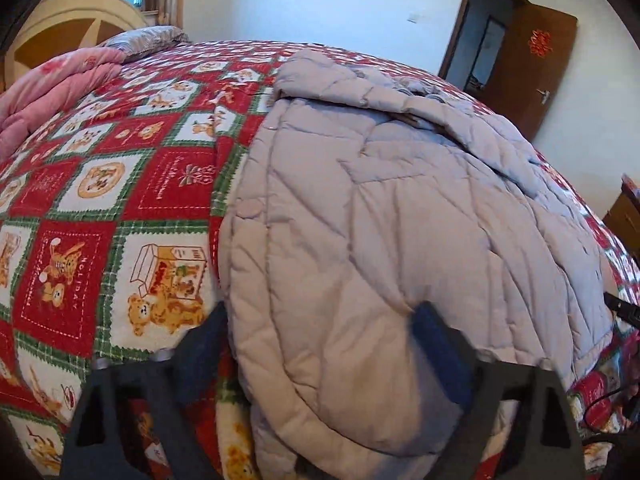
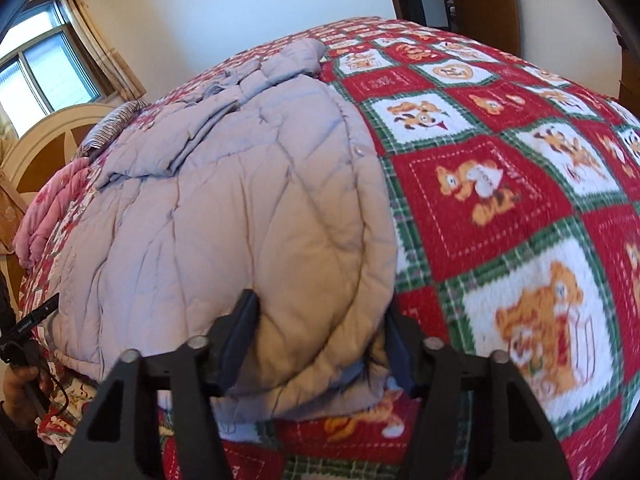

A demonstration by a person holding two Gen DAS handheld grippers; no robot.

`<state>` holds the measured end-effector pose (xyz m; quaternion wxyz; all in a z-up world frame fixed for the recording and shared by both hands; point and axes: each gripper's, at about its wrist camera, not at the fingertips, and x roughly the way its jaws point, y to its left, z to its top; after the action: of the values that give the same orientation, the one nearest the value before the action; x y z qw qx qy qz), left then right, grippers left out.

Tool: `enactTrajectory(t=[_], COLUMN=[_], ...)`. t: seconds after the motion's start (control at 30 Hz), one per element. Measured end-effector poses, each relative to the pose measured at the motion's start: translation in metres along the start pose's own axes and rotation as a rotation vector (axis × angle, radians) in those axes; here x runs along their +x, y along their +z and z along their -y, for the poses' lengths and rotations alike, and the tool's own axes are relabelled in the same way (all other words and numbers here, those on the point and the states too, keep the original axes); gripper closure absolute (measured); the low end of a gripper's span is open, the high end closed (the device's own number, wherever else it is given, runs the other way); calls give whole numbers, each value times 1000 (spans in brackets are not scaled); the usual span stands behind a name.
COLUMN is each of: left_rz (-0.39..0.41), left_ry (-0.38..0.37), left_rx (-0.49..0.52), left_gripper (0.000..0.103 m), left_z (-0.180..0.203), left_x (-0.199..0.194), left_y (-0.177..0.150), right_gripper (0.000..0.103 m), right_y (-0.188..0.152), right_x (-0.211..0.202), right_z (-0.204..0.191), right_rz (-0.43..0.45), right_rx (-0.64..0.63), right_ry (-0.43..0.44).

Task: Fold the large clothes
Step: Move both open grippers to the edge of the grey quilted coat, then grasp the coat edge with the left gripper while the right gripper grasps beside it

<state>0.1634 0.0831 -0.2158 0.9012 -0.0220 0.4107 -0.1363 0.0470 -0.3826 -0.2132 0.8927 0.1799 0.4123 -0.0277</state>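
A grey quilted padded coat (image 1: pixel 380 208) lies lengthwise on the bed, sides folded in, hood at the far end. It also shows in the right wrist view (image 2: pixel 240 208). My left gripper (image 1: pixel 320 344) is open, its fingers (image 1: pixel 436 356) straddling the coat's near left hem corner. My right gripper (image 2: pixel 320 340) is open, its fingers (image 2: pixel 240 332) straddling the near right hem corner. The hem bulges between both pairs of jaws, and neither pair is closed on it.
The bed has a red, green and white teddy-bear blanket (image 1: pixel 120 200), also in the right wrist view (image 2: pixel 500 184). A pink quilt (image 1: pixel 48 88) and a pillow (image 1: pixel 144 40) lie by the headboard (image 1: pixel 68 20). A brown door (image 1: pixel 532 68) stands open on the right.
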Motion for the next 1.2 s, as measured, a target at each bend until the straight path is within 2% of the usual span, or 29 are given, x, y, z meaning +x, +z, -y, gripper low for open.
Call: enactTrajectory(t=[0.03, 0.1, 0.13, 0.2, 0.23, 0.4, 0.47, 0.53, 0.7, 0.8, 0.93, 1.0, 1.1, 1.2], left_rz=[2, 6, 5, 6, 6, 8, 14, 31, 72, 84, 169, 236, 277, 220], left_ry=[8, 15, 13, 33, 38, 63, 49, -15, -87, -158, -235, -221, -106, -66], left_rx=[10, 25, 26, 22, 22, 51, 64, 53, 54, 8, -10, 25, 72, 36], left_gripper=[27, 40, 53, 63, 68, 80, 90, 92, 96, 100, 103, 103, 103, 103], left_z=[2, 4, 3, 1, 0, 2, 4, 3, 3, -3, -10, -7, -5, -16], left_x=[-2, -5, -8, -12, -14, -30, -39, -54, -84, -97, -129, -150, -158, -136], left_y=[0, 1, 2, 3, 4, 6, 6, 8, 12, 13, 21, 27, 31, 29], right_gripper=[60, 72, 78, 84, 86, 89, 90, 90, 91, 91, 91, 91, 91, 91], right_y=[-1, -2, -1, 1, 1, 1, 0, -1, -5, -7, -6, -2, -1, -3], right_x=[-2, -6, -7, -9, -11, -21, -25, -31, -51, -58, -74, -87, -96, -89], right_z=[-2, -5, -7, -9, -9, -13, -16, -18, -24, -25, -28, -32, -38, -42], right_rz=[6, 13, 16, 18, 19, 48, 50, 51, 68, 76, 98, 121, 140, 133], right_rx=[-3, -12, -18, -18, -15, -23, -28, -30, -40, -41, -30, -35, -65, -83], right_ry=[8, 12, 14, 32, 40, 45, 49, 68, 116, 126, 170, 198, 207, 185])
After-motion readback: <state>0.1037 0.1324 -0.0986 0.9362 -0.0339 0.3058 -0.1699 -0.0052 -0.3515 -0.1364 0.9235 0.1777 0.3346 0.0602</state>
